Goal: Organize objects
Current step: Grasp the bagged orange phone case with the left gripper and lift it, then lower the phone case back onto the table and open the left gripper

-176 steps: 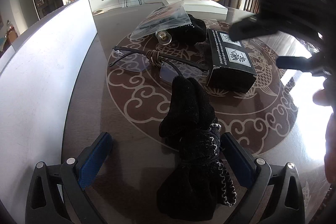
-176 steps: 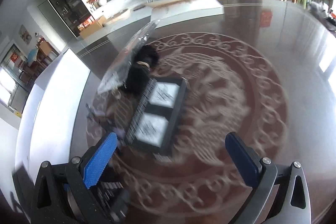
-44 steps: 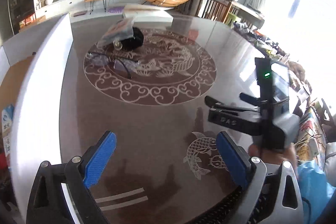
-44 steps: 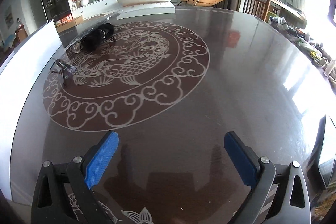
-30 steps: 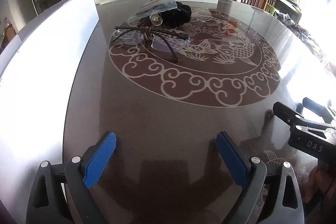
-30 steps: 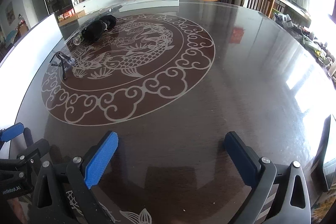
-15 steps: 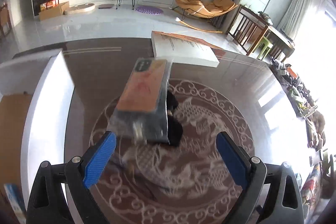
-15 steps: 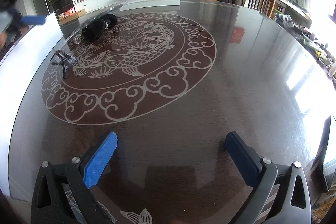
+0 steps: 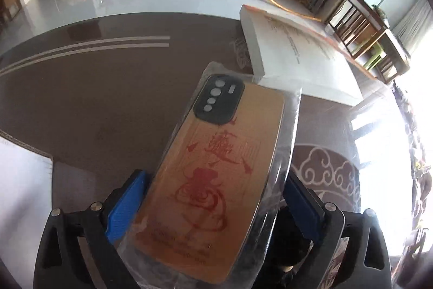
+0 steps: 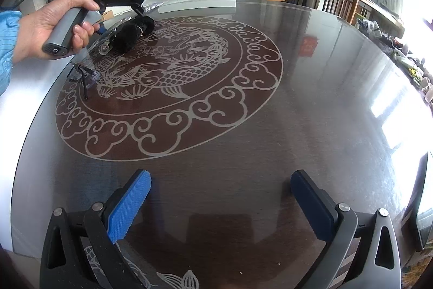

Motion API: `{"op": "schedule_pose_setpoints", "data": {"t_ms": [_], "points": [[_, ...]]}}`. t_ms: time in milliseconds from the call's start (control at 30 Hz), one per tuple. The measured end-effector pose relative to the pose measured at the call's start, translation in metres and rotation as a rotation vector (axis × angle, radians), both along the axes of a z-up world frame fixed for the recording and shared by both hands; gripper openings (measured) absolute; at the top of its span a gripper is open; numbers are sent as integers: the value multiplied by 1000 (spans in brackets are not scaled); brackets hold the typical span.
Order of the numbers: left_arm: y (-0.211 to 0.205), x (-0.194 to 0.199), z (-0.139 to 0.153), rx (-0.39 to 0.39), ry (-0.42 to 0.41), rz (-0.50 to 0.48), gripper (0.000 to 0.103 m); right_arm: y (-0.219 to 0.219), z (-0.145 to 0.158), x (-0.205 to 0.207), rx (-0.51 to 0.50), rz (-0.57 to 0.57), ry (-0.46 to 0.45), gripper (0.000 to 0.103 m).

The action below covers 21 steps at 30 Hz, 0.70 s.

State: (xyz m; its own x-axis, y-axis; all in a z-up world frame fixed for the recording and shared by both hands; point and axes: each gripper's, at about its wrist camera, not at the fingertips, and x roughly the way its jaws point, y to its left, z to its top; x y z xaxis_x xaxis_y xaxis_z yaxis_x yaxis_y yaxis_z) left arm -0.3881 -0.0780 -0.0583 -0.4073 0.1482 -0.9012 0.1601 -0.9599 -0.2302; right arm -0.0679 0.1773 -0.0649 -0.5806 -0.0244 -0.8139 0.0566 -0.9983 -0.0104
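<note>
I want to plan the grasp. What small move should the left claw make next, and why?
Probably finish closing the left claw: its jaws have just been closing, and the bagged phone case lies between the blue pads, which do not visibly press it yet.

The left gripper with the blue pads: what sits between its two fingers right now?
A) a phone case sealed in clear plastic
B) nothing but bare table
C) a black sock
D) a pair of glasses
A. In the left wrist view the left gripper has an orange-brown phone case with red artwork and a black camera cutout, sealed in a clear plastic bag, lying between its blue pads.
</note>
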Motion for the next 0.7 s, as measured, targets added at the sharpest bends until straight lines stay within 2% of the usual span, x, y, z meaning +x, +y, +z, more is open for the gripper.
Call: {"op": "schedule_pose_setpoints", "data": {"t_ms": [33,67,200,267,367,467,533,600,700], "points": [[1,0,2,-2,22,0,83,0,0,-1,0,1,0,103],[2,0,2,9,29,-6,80,-1,0,-1,0,2,0,103],[7,9,6,43,62,-28,77,-1,0,0,0,3,0,103],[9,19,14,94,90,-15,76,-1,0,0,-1,3,0,103],[25,37,39,130,164,-46,76,-1,0,-1,0,3,0,103],[59,72,72,120,235,-128,76,-1,0,-1,-1,4,0,103],[90,100,84,98,248,-189,76,-1,0,-1,-1,4,0,103],[121,126,85,43,229,-229,77,-1,0,-1,0,4,0,103],[163,146,65,-17,169,-278,78,-1,-1,0,0,2,1,103]]}}
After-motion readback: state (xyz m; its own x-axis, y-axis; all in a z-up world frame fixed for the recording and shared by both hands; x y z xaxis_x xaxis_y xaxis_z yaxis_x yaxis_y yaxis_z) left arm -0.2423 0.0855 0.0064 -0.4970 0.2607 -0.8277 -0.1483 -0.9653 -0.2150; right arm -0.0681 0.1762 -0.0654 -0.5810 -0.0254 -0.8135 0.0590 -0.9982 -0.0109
